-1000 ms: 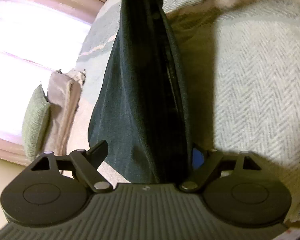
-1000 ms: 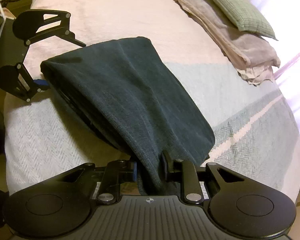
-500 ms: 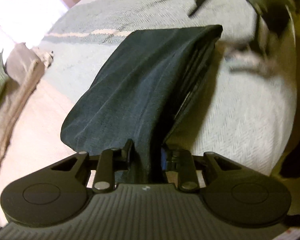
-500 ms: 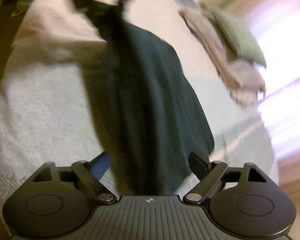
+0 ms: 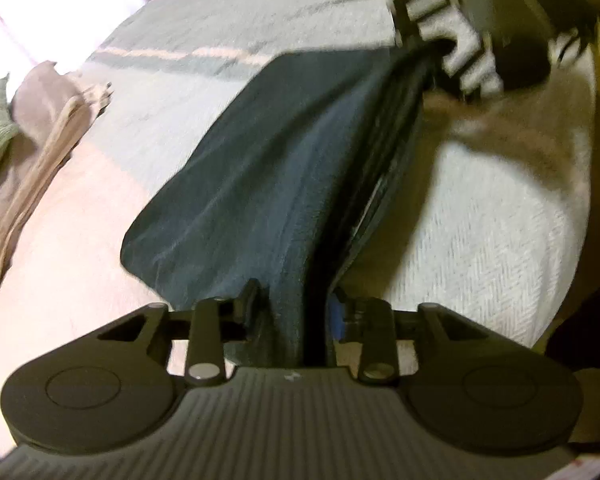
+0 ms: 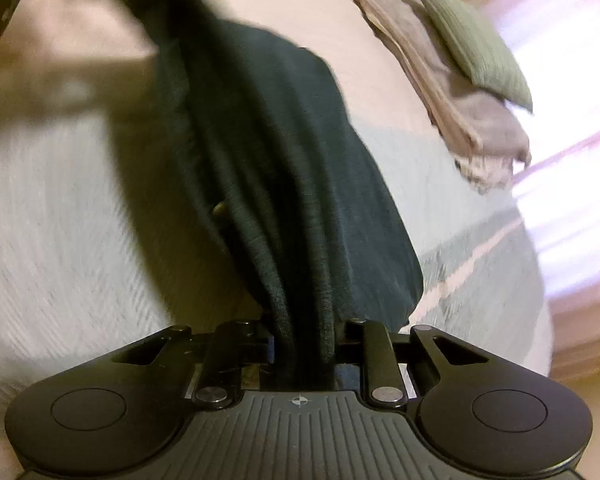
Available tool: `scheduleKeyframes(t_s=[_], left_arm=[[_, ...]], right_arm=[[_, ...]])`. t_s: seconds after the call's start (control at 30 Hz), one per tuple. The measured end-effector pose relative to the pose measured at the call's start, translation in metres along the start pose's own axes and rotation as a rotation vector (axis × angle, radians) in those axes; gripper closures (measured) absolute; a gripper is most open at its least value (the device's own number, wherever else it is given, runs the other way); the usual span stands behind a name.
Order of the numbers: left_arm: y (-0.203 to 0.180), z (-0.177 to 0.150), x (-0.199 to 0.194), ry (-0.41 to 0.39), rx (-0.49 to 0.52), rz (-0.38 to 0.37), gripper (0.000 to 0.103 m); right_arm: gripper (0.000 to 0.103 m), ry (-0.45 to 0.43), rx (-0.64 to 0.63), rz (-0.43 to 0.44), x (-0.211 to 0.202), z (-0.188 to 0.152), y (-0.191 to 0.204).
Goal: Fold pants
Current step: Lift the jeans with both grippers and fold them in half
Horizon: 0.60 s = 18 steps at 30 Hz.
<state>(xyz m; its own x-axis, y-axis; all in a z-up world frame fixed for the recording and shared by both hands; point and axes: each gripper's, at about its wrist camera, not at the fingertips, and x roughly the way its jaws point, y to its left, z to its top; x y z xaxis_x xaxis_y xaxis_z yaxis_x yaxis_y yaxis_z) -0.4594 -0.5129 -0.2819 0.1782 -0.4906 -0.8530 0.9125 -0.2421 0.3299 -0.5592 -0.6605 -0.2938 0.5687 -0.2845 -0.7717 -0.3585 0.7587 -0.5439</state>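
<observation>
Pants (image 5: 284, 168) pinched between fingers of left gripper (image 5: 294, 312), right gripper (image 6: 305, 340).

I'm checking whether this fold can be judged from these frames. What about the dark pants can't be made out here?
- Left wrist view: the far end of the pants is covered by the blurred right gripper.
- Right wrist view: their far end is lost in motion blur.
- Both views: underside hidden against the bedspread.

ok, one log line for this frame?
left gripper: shut on pants | right gripper: shut on pants | pants: stretched over bed
</observation>
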Motion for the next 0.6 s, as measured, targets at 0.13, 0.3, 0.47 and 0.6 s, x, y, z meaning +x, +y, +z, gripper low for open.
scheduleKeyframes(t_s=[0.13, 0.3, 0.47, 0.6], left_arm=[[-0.033, -0.006, -0.002, 0.01, 0.064, 0.129, 0.056], [-0.057, -0.004, 0.009, 0.018, 0.125, 0.261, 0.038], [-0.047, -0.009, 0.022, 0.043, 0.114, 0.27, 0.056], [-0.024, -0.008, 0.003, 0.031, 0.131, 0.211, 0.077]], right_arm=[[0.085, 0.056, 0.056, 0.096, -0.016, 0.031, -0.029], [0.085, 0.094, 0.097, 0.162, -0.034, 0.061, -0.048], [0.086, 0.105, 0.109, 0.162, -0.051, 0.076, -0.056], [0.086, 0.125, 0.085, 0.143, -0.059, 0.079, -0.052]])
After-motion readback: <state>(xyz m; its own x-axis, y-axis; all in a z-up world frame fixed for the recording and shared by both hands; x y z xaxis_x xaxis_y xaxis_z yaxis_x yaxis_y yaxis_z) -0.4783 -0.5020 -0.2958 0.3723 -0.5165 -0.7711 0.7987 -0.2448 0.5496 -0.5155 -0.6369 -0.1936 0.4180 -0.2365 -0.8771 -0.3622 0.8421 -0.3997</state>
